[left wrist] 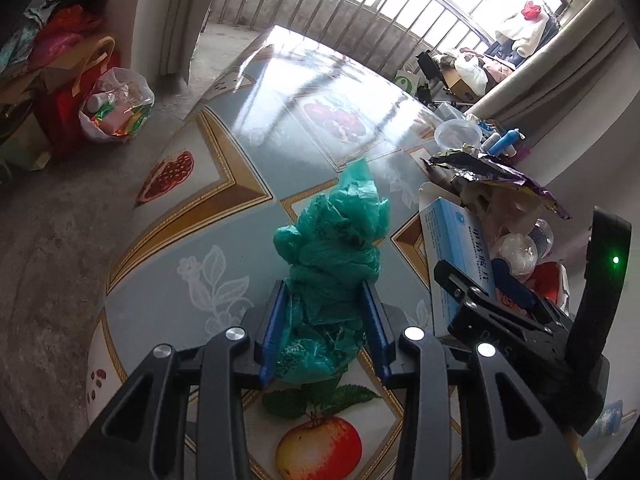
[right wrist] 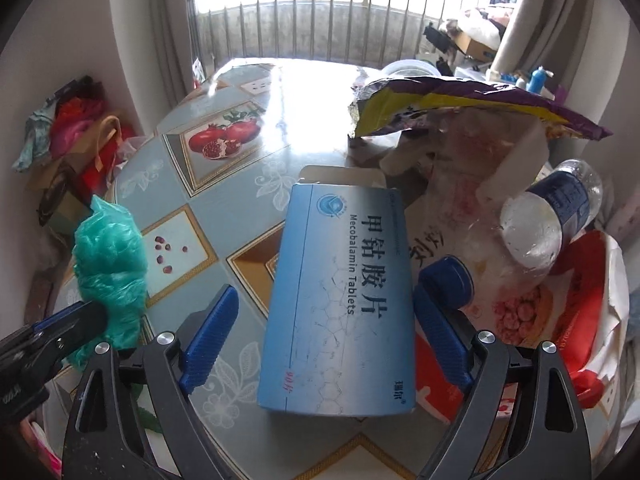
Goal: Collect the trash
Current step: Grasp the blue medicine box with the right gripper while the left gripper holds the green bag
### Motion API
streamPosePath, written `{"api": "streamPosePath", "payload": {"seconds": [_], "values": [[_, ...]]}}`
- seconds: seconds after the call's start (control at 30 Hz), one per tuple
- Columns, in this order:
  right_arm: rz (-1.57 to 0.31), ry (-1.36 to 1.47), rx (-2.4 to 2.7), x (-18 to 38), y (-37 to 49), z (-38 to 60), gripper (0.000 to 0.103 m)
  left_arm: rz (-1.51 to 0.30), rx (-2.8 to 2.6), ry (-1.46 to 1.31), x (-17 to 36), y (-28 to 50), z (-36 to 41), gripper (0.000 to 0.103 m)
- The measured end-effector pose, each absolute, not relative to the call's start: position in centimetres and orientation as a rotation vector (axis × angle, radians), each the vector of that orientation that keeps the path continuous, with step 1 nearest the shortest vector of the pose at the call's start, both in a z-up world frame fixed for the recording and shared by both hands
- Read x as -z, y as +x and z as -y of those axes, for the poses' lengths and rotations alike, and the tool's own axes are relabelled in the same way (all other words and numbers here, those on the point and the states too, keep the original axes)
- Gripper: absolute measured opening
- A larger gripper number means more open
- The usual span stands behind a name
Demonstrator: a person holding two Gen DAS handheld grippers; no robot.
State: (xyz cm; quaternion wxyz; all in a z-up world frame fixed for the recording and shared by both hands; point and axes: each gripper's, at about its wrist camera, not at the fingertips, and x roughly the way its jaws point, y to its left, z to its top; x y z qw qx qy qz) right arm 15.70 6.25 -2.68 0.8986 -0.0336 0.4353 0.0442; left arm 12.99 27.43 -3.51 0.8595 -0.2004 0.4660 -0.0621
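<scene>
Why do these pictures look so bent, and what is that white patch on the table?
Left wrist view: the fisheye lens curves the window bars and darkens the corners; daylight glares off the glossy fruit-print tabletop. Right wrist view: the same bending, the window blown out white, glare washing the table's far end, while the blue cardboard tablet box stays sharp and the crumpled green plastic bag looks slightly soft.

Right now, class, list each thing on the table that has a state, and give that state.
Left gripper: shut on the green plastic bag, crumpled.
Right gripper: open, astride the blue tablet box.
Blue tablet box: end flap open.
Purple snack wrapper: torn open, crumpled.
Water bottle: lying tilted on the pile.
</scene>
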Motion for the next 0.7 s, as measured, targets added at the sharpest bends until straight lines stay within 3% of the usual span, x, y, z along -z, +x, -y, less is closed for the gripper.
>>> {"api": "streamPosePath", "payload": {"seconds": [0.03, 0.07, 0.6, 0.7], "values": [[-0.907, -0.074, -0.108, 2.7, 15.3, -6.4, 0.083, -0.980, 0.126, -0.418, 3.4, 12.6, -27.3, 0.036], [-0.914, -0.075, -0.126, 2.8, 15.1, -6.4, 0.072, -0.981, 0.124, -0.419, 3.4, 12.4, -27.1, 0.036], [-1.006, -0.043, -0.327, 2.2, 5.1, -1.3, 0.072, -1.062, 0.203, -0.403, 3.0, 6.0, -24.3, 0.038], [-1.029, 0.000, -0.325, 2.5, 4.4, 0.1, 0.074, -1.071, 0.214, -0.372, 2.7, 5.3, -23.6, 0.047]]}}
